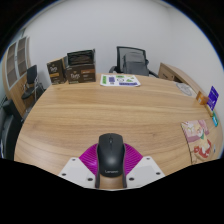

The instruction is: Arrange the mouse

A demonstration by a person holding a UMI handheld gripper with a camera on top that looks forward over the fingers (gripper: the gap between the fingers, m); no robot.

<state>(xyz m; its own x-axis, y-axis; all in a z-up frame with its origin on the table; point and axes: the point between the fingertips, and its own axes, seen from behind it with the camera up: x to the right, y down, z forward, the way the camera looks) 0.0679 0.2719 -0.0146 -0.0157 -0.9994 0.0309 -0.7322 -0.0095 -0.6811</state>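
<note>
A black computer mouse (110, 155) sits between my gripper's (110, 166) two fingers, its front pointing away across the round wooden table (110, 105). The magenta pads (90, 158) press against both of its sides, so the gripper is shut on the mouse. The mouse is at the near edge of the table. I cannot tell whether it rests on the wood or is lifted a little.
A leaflet (120, 80) lies at the table's far side. A colourful booklet (198, 136) and a purple card (213, 96) are at the right edge. Brown boxes (72, 68) and a black office chair (132, 62) stand beyond the table.
</note>
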